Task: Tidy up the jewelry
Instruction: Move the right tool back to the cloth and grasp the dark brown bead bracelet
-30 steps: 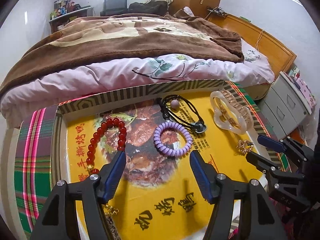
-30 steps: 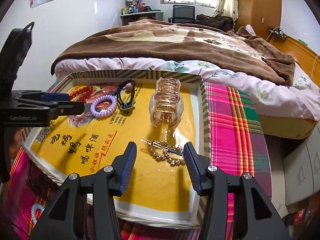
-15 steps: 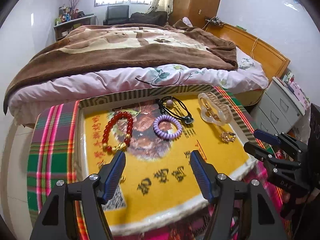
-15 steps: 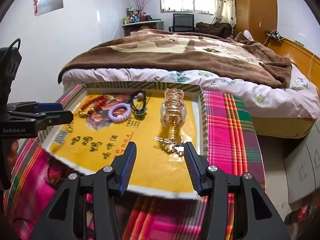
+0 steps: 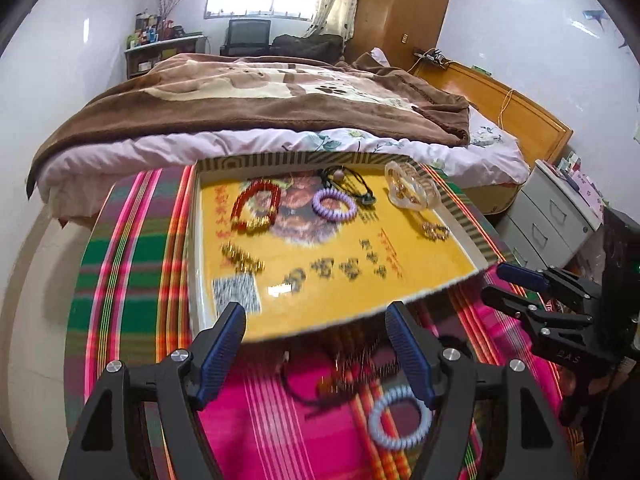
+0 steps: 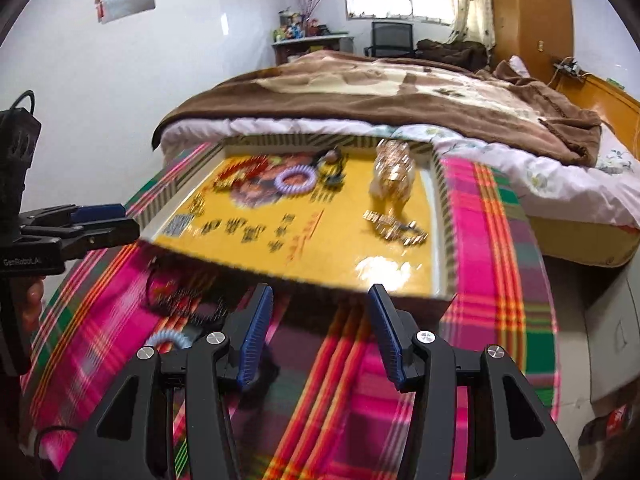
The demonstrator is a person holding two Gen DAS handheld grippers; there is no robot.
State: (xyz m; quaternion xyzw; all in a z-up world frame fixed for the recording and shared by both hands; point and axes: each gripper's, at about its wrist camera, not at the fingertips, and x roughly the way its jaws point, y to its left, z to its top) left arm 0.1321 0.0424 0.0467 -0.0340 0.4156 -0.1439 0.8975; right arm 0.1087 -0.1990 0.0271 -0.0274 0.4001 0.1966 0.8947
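Observation:
A yellow tray [image 5: 320, 292] [image 6: 320, 256] lies on a plaid cloth. In it are a red bead bracelet [image 5: 256, 206], a purple coil hair tie [image 5: 334, 206] [image 6: 295, 179], a black cord necklace [image 5: 352, 186], a clear hair claw [image 5: 410, 192] [image 6: 394, 172] and gold pieces [image 5: 435, 232] [image 6: 394, 228]. On the cloth in front lie a pale blue coil tie [image 5: 400, 418] [image 6: 170, 338] and dark blurred jewelry [image 5: 340, 376]. My left gripper [image 5: 316, 352] is open and empty above the cloth. My right gripper [image 6: 320, 332] is open and empty, back from the tray's front edge.
A bed with a brown blanket [image 5: 256, 104] runs behind the tray. A grey drawer unit [image 5: 556, 220] stands at the right. The plaid cloth [image 5: 132, 264] [image 6: 500, 280] covers the table around the tray. A desk and chair [image 6: 390, 40] stand at the far wall.
Both grippers have pulled back and up from the tray. The tray now looks smaller and the cloth in front, with the pale blue coil tie, has come into view.

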